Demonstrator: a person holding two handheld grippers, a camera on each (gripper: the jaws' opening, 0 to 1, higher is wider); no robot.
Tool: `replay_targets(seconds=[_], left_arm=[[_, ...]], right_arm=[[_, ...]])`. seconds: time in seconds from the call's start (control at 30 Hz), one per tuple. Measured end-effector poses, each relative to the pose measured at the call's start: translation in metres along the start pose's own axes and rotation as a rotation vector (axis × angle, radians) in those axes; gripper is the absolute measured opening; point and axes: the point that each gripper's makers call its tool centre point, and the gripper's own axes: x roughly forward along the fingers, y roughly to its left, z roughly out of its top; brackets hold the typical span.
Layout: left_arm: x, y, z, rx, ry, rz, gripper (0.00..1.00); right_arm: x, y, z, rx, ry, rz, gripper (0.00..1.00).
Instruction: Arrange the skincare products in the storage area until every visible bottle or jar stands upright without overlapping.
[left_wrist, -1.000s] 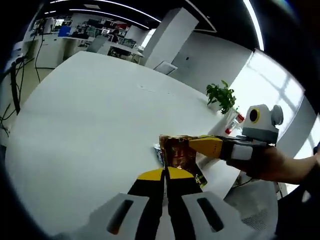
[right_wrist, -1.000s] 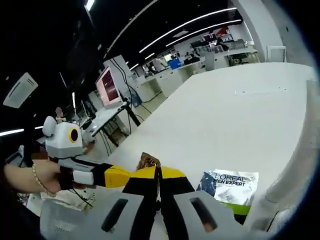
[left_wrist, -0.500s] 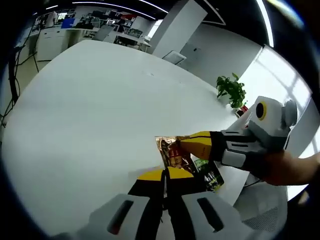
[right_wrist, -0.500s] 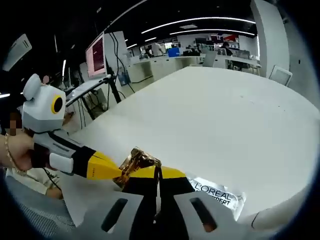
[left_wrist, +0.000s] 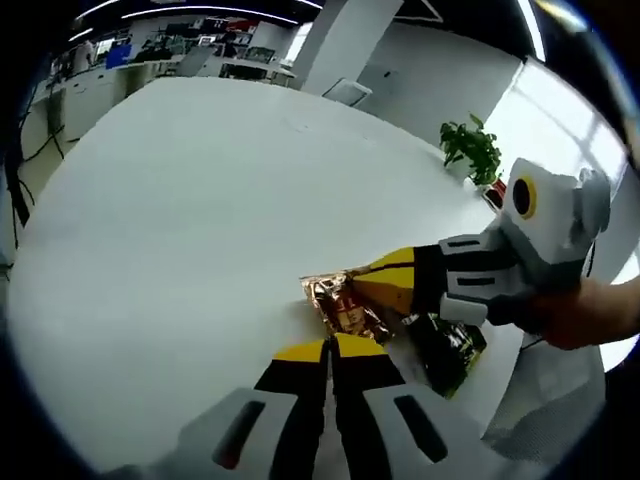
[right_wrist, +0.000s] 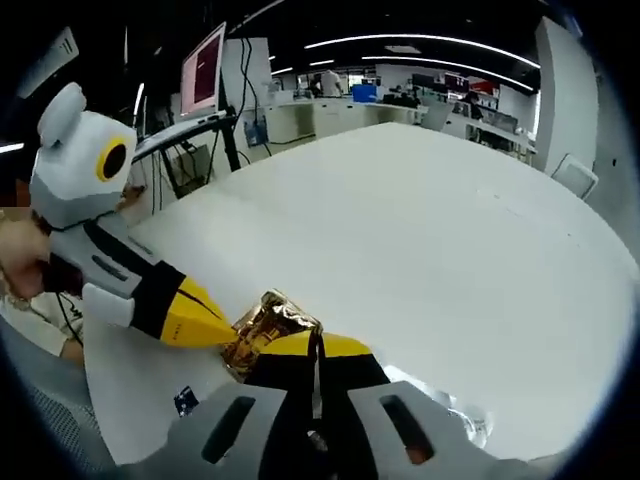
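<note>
Both your claws are pinched shut on the crinkled gold-and-red foil sachet (left_wrist: 345, 308): left claw (left_wrist: 330, 347) and right claw (right_wrist: 312, 342) meet at it, low over the white worktop (left_wrist: 180, 210), beside a dark green sachet (left_wrist: 447, 345).

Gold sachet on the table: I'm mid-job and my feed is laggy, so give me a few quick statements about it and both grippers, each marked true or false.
1. Both grippers meet at the gold sachet. True: the right gripper pinches one edge and the left gripper the other.
2. The left gripper's jaws stand wide open. False: they are closed together, with the sachet at their tips.
3. A dark green sachet lies on the white table beside the gold one. True.
4. A potted plant stands at the far edge of the table. True.
5. Several bottles stand upright at the middle of the table. False: the middle of the table is bare.
</note>
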Motion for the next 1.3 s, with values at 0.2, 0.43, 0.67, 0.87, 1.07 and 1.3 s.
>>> replay_targets(seconds=[0.2,0.43,0.67,0.87,1.07,1.3], left_arm=[[0.001,-0.012,0.009,0.237,-0.005,0.014,0.01],[0.019,-0.027,0.018,0.462,0.001,-0.004,0.19],[0.034,-0.017,0.01,0.544,0.059,0.04,0.19],[0.031,-0.025,0.012,0.522,0.034,0.006,0.18],[0.033,-0.021,0.012,0.527,0.035,0.002,0.18],[0.032,-0.017,0.014,0.523,0.04,0.019,0.23]], right_arm=[[0.003,-0.003,-0.004,0.007,0.017,-0.001,0.01],[0.006,-0.005,-0.006,0.031,0.015,-0.024,0.01],[0.008,-0.004,-0.006,0.018,0.015,-0.012,0.01],[0.003,-0.007,-0.006,-0.002,0.014,-0.022,0.08],[-0.015,-0.013,0.015,-0.042,-0.051,-0.055,0.14],[-0.038,-0.016,0.0,-0.075,-0.032,-0.071,0.2]])
